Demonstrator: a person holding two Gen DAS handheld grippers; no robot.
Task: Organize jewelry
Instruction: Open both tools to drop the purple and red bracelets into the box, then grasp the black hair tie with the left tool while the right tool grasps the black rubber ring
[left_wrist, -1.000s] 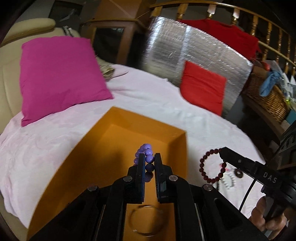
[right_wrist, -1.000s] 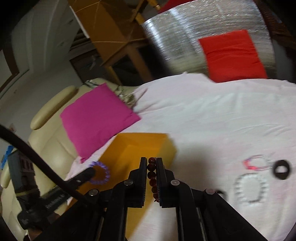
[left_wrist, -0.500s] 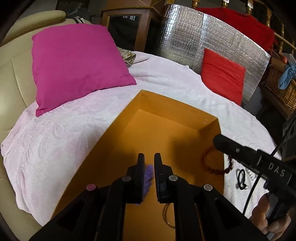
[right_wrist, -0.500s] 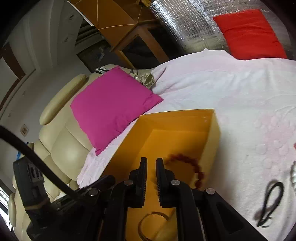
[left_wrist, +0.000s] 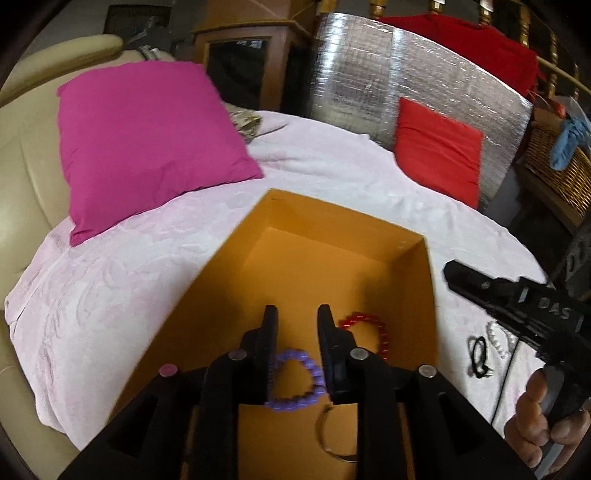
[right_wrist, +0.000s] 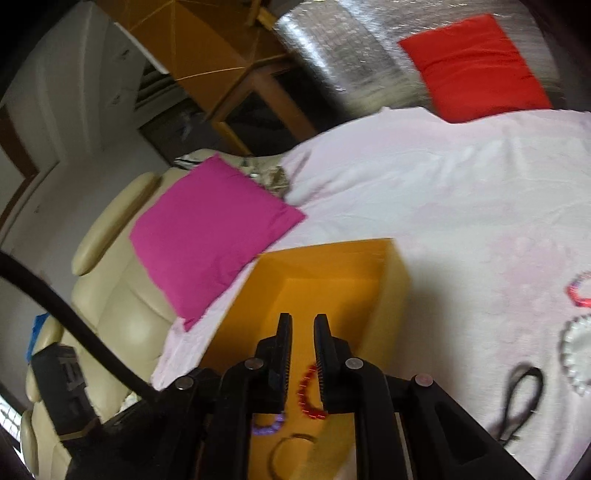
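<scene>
An orange box (left_wrist: 347, 221) lies open on the white cloth. My left gripper (left_wrist: 297, 310) hangs over its near end with the jaws opening. The purple bead bracelet (left_wrist: 306, 363) lies on the box floor below the gap, and the pads are off it. My right gripper (right_wrist: 303, 318) is over the same box, jaws also opening. The red bead bracelet (right_wrist: 306, 391) lies loose on the floor beneath it, beside the purple one (right_wrist: 267, 430). It shows as the red bracelet (left_wrist: 382, 332) in the left wrist view. A thin metal bangle (left_wrist: 325, 435) rests in the box's near end.
A pink cushion (left_wrist: 147, 140) leans at the back left and a red cushion (left_wrist: 436, 147) at the back right against a silver panel. Right of the box on the cloth lie a black loop (right_wrist: 521, 391), a white bracelet (right_wrist: 576, 354) and a pink bracelet (right_wrist: 578, 291).
Both pairs of jaws have parted. The purple bracelet dropped from the left jaws and the red bracelet from the right jaws onto the box floor. The right gripper came over the box from the right.
</scene>
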